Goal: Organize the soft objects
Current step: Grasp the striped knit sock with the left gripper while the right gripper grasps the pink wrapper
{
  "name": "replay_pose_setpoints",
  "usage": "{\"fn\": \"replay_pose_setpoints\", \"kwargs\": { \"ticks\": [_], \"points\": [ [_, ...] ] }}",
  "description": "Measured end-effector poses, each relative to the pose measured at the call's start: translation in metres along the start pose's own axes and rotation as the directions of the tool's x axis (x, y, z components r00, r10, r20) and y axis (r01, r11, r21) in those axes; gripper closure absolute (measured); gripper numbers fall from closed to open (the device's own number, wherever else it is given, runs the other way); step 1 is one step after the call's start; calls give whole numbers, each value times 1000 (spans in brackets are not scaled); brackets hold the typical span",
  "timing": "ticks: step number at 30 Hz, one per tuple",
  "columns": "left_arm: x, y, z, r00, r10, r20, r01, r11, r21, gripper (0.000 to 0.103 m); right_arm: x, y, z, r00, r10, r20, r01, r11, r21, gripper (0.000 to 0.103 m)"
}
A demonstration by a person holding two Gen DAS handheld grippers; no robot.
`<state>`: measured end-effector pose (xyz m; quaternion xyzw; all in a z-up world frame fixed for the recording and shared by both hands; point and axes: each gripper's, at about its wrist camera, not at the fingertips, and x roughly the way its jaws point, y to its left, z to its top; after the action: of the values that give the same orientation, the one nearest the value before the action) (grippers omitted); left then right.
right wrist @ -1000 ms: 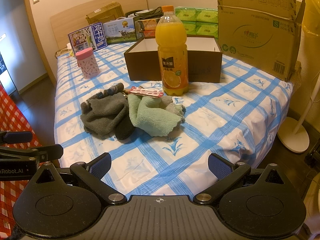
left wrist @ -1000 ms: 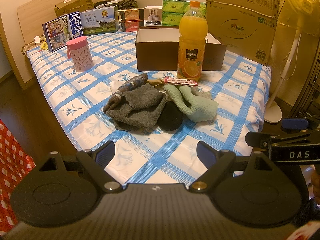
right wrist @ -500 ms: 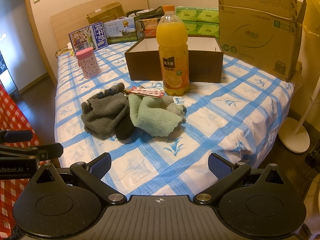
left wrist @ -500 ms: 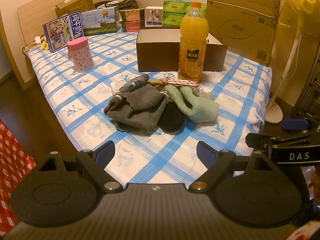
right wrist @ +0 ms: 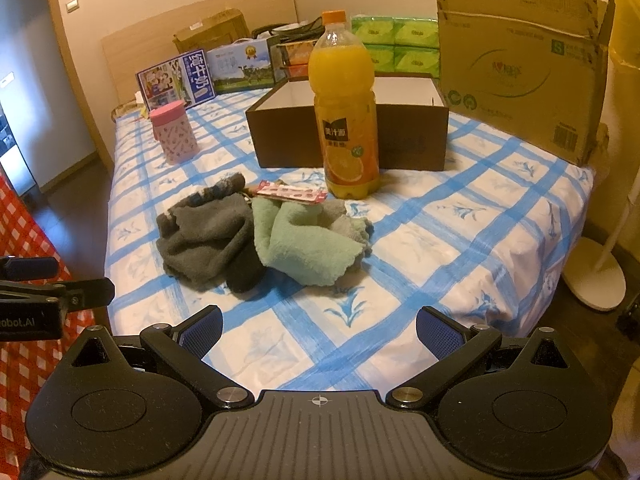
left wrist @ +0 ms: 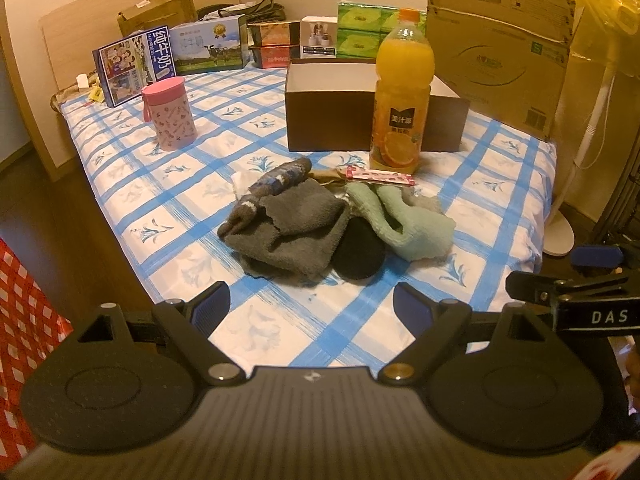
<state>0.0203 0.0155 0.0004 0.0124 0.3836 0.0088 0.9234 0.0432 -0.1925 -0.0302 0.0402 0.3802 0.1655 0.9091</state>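
A heap of soft things lies mid-bed: a grey towel (left wrist: pixel 296 228) (right wrist: pixel 202 236), a pale green cloth (left wrist: pixel 412 224) (right wrist: pixel 308 244), a black sock (left wrist: pixel 358 254) (right wrist: pixel 246 274) and a blue patterned sock (left wrist: pixel 276 180). A pink packet (left wrist: pixel 380 176) (right wrist: pixel 290 193) rests at the heap's far edge. Behind it stands an open brown box (left wrist: pixel 332 124) (right wrist: pixel 288 136). My left gripper (left wrist: pixel 312 306) hovers open near the bed's front edge, short of the heap. My right gripper (right wrist: pixel 319 328) is open too, nothing between its fingers.
An orange juice bottle (left wrist: pixel 402 100) (right wrist: pixel 346 116) stands in front of the box. A pink cup (left wrist: pixel 170 114) (right wrist: pixel 174 132) sits at the left. Cartons and tissue packs line the headboard; a big cardboard box (left wrist: pixel 500 40) stands right, and a fan base (right wrist: pixel 596 276) on the floor.
Both grippers have crept slightly forward toward the heap. Nothing on the bed has moved.
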Motion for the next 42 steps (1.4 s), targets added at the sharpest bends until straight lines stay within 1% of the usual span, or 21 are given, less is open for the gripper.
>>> {"fn": "replay_pose_setpoints", "kwargs": {
  "ticks": [5,11,13,17,19,21,26,31,34,35,37,40,42],
  "points": [
    [11,4,4,1000,3,5,-3,1000,1,16,9,-7,4,1000,18,11,-18,1000,1,0],
    [29,11,10,1000,18,17,-18,1000,7,18,25,-11,12,998,32,45,-31,999,-38,2],
    [35,14,12,1000,21,21,-21,1000,2,21,31,-13,15,998,40,52,-37,998,-51,6],
    [48,22,20,999,29,29,-29,1000,-10,22,48,-18,26,995,83,58,-81,996,-41,11],
    [55,25,24,999,36,32,-35,999,-9,25,57,-19,33,994,94,61,-91,995,-45,14],
    [64,28,28,999,40,29,-40,999,-7,26,65,-19,39,993,98,65,-94,994,-61,16],
    [86,35,37,999,38,21,-38,999,-5,26,90,-14,52,989,115,87,-103,985,-135,21],
    [111,42,45,999,40,8,-40,999,5,32,118,-6,63,986,134,95,-108,966,-236,31],
    [125,46,52,999,42,8,-42,999,12,33,136,-2,69,985,143,96,-111,953,-281,37],
    [128,48,54,999,44,10,-44,999,13,33,143,0,71,985,144,96,-109,948,-299,38],
    [136,51,58,999,49,11,-49,999,13,36,154,4,74,985,143,95,-104,937,-333,42],
    [147,55,63,999,49,11,-49,999,9,37,171,10,76,986,143,91,-95,912,-398,46],
    [153,58,65,999,48,6,-48,999,6,38,182,15,74,988,130,88,-76,889,-452,47]
  ]
}}
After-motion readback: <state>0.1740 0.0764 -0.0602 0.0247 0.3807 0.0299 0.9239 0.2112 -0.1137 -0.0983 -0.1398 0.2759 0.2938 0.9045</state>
